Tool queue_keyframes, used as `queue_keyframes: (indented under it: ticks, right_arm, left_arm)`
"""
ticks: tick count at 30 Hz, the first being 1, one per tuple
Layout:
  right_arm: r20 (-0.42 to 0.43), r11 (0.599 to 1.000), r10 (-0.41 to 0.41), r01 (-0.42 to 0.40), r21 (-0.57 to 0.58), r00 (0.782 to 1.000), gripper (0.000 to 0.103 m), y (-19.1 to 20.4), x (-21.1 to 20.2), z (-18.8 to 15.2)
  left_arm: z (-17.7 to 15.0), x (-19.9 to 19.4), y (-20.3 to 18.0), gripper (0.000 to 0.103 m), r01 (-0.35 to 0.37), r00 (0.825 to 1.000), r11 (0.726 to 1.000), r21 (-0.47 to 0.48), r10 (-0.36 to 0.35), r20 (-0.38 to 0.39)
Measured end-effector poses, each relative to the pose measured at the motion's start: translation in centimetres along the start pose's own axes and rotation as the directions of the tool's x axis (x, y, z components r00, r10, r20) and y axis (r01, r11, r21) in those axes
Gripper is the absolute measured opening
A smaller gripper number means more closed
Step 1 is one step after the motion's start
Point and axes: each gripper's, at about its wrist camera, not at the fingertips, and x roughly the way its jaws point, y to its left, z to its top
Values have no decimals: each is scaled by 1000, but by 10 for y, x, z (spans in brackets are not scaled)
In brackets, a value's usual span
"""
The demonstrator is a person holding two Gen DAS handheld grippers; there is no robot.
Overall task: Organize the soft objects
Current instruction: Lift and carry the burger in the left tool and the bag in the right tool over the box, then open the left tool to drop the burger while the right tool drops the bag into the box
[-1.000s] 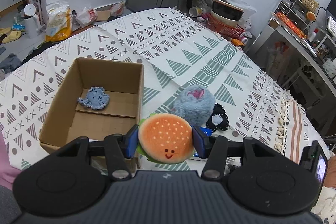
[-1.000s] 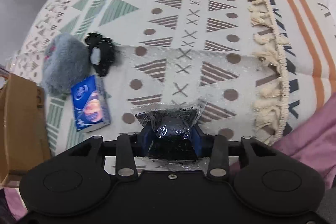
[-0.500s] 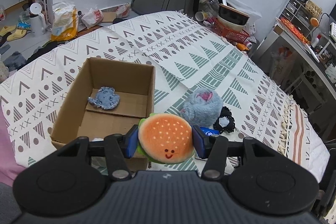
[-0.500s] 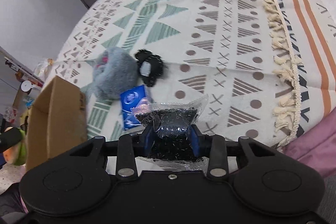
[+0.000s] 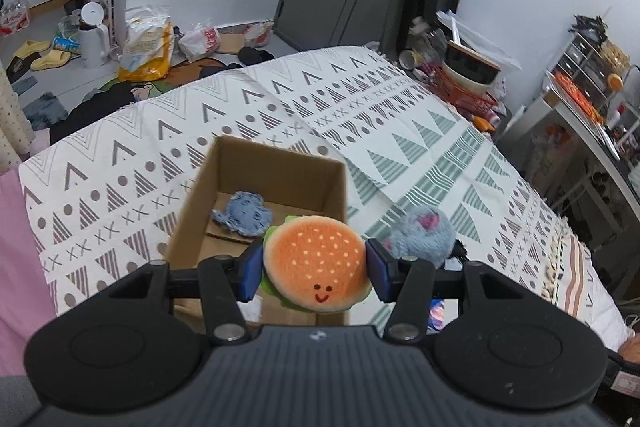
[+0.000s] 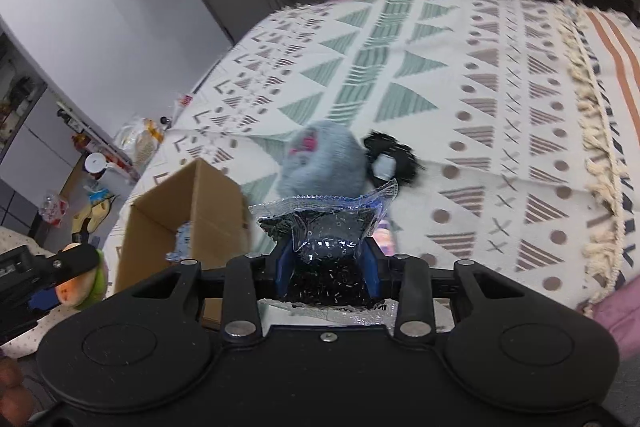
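Clamping a burger plush (image 5: pixel 316 263) bun-face up, smile toward 6 o'clock, the left hand-held gripper (image 5: pixel 315 269) hangs over the cardboard box (image 5: pixel 280 171) near corner. The right hand-held gripper (image 6: pixel 327 267) pinches a clear bead packet (image 6: pixel 326 227), long axis toward 12 o'clock.

Left tongs (image 5: pixel 315 269) raised with the burger plush (image 5: pixel 316 264), now over the cardboard box (image 5: pixel 280 171). Right tongs (image 6: pixel 327 269) lifted, carrying the bead packet (image 6: pixel 326 239) toward the box.
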Motion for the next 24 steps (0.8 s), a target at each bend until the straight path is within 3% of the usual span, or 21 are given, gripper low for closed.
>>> queue_keyframes:
  ticks: [24]
  right_arm:
    - [17, 993, 69, -67, -100, 997, 35, 101, 20, 10]
  left_arm:
    - [30, 46, 72, 52, -6, 998, 995, -103, 0, -58]
